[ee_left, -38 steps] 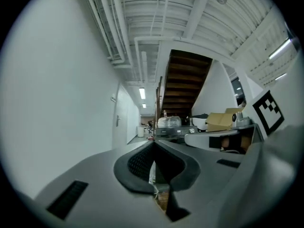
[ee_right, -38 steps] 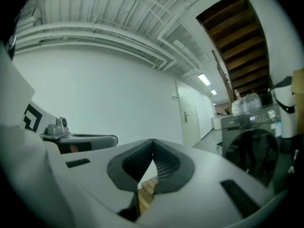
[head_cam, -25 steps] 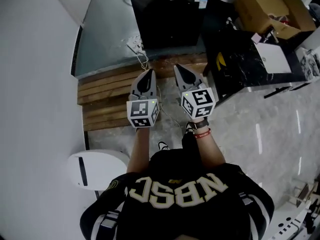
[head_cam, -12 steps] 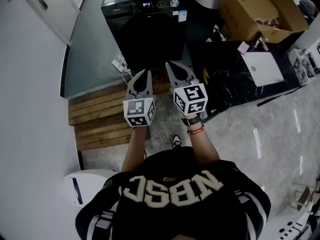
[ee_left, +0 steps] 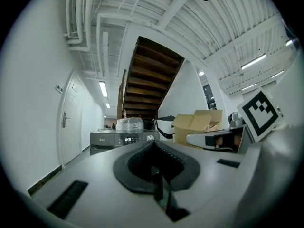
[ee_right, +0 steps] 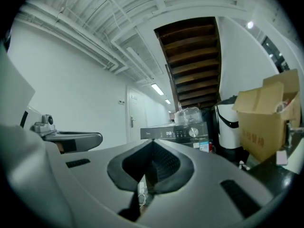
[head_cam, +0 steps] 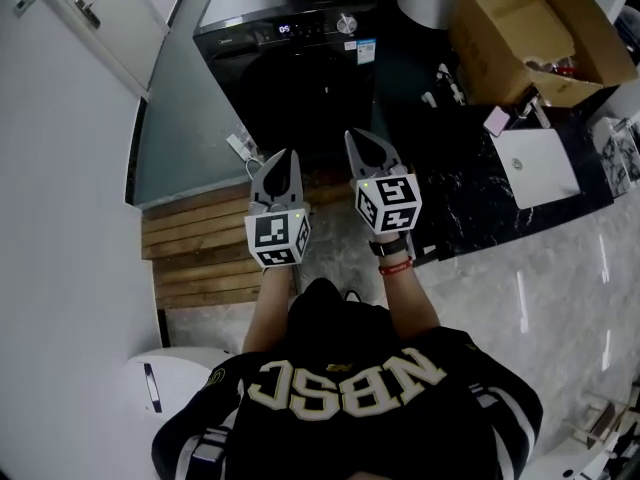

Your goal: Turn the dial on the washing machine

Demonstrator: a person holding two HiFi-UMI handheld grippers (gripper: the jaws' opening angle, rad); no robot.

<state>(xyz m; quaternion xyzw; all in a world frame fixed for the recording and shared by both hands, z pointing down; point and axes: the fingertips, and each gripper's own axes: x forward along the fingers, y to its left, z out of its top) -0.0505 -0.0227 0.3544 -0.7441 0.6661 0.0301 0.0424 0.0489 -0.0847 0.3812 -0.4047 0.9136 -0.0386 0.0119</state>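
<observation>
Dial [head_cam: 347, 23] sits at the right end of the control strip, along the top front edge of the black washing machine [head_cam: 300, 78] and just right of its lit display [head_cam: 284, 29]. We hold both claws side by side in front of the washing machine, pointing at its door. Both are well short of it and touch nothing.

Our left claw [head_cam: 283, 158] has its jaws pressed together with nothing between them. Our right claw [head_cam: 358, 138] is likewise closed and empty. From the right gripper view we see the dial [ee_right: 193, 132] above and right of the claw tip. From the left gripper view it [ee_left: 150, 137] shows just over the tip.

A clear plastic bundle [ee_right: 188, 114] rests on top of the washing machine. A cardboard box [head_cam: 520, 28] stands to the machine's right, and nearer us on that side is a black marbled desk [head_cam: 470, 203]. A white power strip [head_cam: 243, 146] lies on the floor by the machine's front left corner. Wooden slats [head_cam: 200, 253] run in front of the machine, to its left.
</observation>
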